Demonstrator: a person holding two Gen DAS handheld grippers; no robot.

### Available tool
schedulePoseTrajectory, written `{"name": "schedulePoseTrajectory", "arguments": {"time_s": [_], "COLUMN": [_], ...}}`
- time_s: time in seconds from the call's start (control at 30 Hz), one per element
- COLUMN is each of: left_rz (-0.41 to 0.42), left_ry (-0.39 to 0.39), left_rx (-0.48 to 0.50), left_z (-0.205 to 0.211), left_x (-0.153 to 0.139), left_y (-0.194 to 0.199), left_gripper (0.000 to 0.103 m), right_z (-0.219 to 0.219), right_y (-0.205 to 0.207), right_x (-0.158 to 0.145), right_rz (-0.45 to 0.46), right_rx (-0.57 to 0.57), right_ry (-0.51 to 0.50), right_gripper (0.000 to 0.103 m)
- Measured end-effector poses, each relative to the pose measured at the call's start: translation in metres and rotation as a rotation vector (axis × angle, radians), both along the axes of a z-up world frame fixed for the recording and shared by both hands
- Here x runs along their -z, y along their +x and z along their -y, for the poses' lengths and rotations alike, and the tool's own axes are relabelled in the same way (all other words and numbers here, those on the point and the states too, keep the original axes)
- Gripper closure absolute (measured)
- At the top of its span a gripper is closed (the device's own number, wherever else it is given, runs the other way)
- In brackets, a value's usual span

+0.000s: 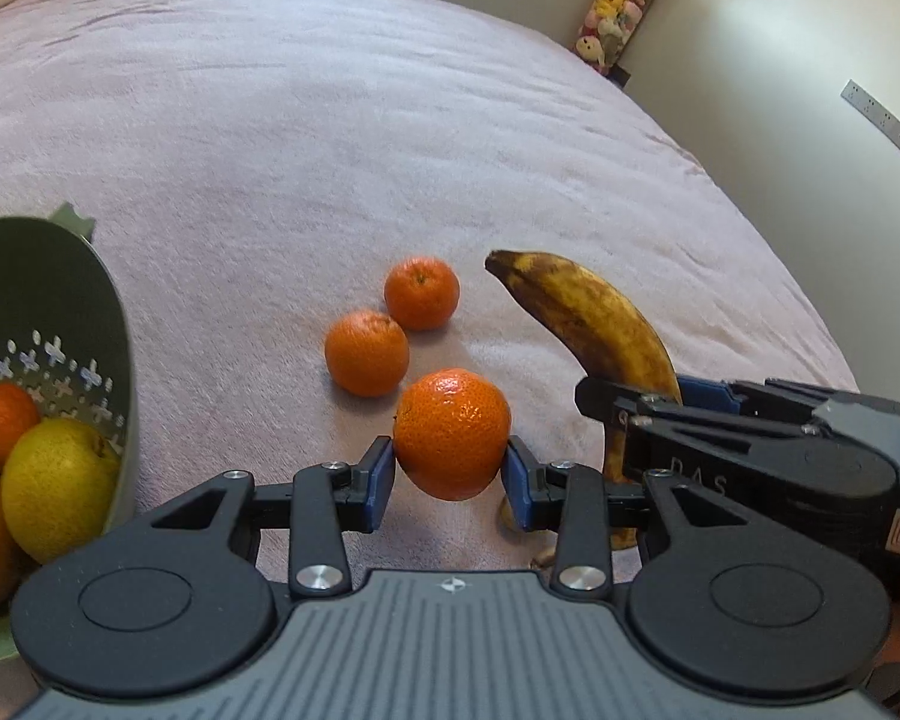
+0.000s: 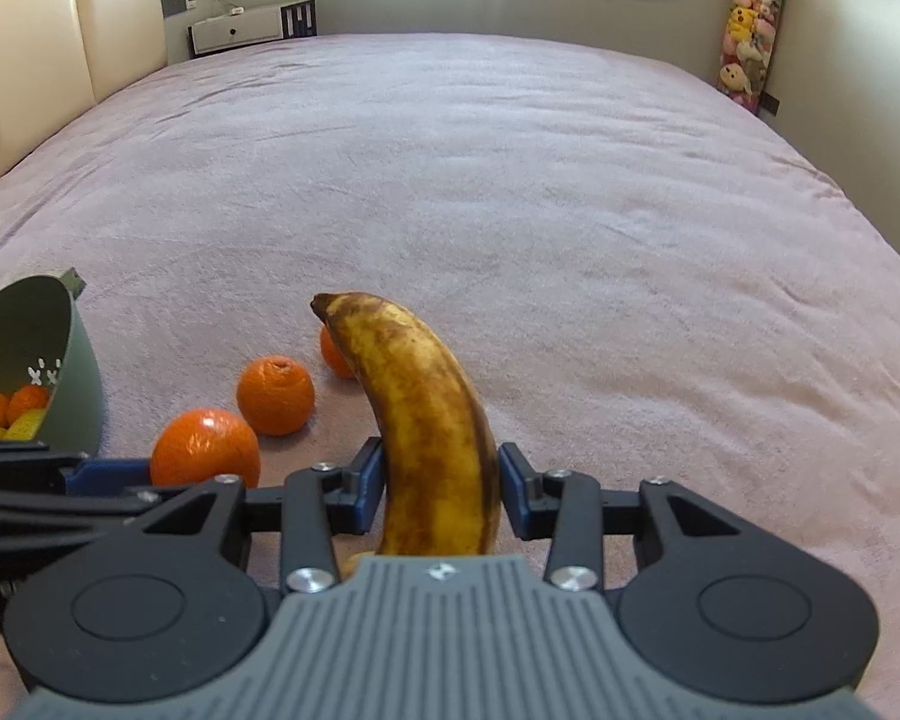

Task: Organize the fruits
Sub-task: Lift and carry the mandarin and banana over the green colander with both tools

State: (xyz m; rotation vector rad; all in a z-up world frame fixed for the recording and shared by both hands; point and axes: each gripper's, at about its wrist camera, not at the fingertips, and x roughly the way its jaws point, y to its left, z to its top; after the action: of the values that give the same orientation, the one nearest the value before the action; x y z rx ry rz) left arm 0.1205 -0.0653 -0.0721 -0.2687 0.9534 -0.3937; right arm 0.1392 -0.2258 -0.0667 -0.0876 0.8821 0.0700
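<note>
My left gripper (image 1: 450,471) is shut on a mandarin (image 1: 452,432) and holds it just above the pink bedspread. Two more mandarins (image 1: 366,352) (image 1: 421,293) lie on the bed beyond it. My right gripper (image 2: 441,489) is shut on a brown-spotted banana (image 2: 432,426), tip pointing up and away. The right gripper also shows in the left wrist view (image 1: 648,414), gripping the banana (image 1: 594,312). In the right wrist view the held mandarin (image 2: 205,447) is at lower left, with the other two (image 2: 275,395) (image 2: 333,354) behind.
A green colander bowl (image 1: 111,324) at the left holds mandarins and a yellow-green pear (image 1: 57,480); it also shows in the right wrist view (image 2: 78,372). The pink bedspread (image 2: 510,180) stretches far ahead. A headboard, a nightstand and a plush-toy rack stand at the room's edges.
</note>
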Motion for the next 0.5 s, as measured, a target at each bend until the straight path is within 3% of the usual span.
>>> {"name": "schedulePoseTrajectory", "arguments": {"time_s": [0.5], "left_rz": [0.064], "left_ry": [-0.005], "left_rx": [-0.109], "left_z": [-0.049], "left_x": [-0.046], "left_y": [-0.015], "left_gripper": [0.060], "right_z": [-0.034], "right_y": [-0.022], "right_x": [-0.038], "right_rz": [0.067], "right_rx": [-0.100], "right_ry": [0.045], "right_gripper": [0.065]}}
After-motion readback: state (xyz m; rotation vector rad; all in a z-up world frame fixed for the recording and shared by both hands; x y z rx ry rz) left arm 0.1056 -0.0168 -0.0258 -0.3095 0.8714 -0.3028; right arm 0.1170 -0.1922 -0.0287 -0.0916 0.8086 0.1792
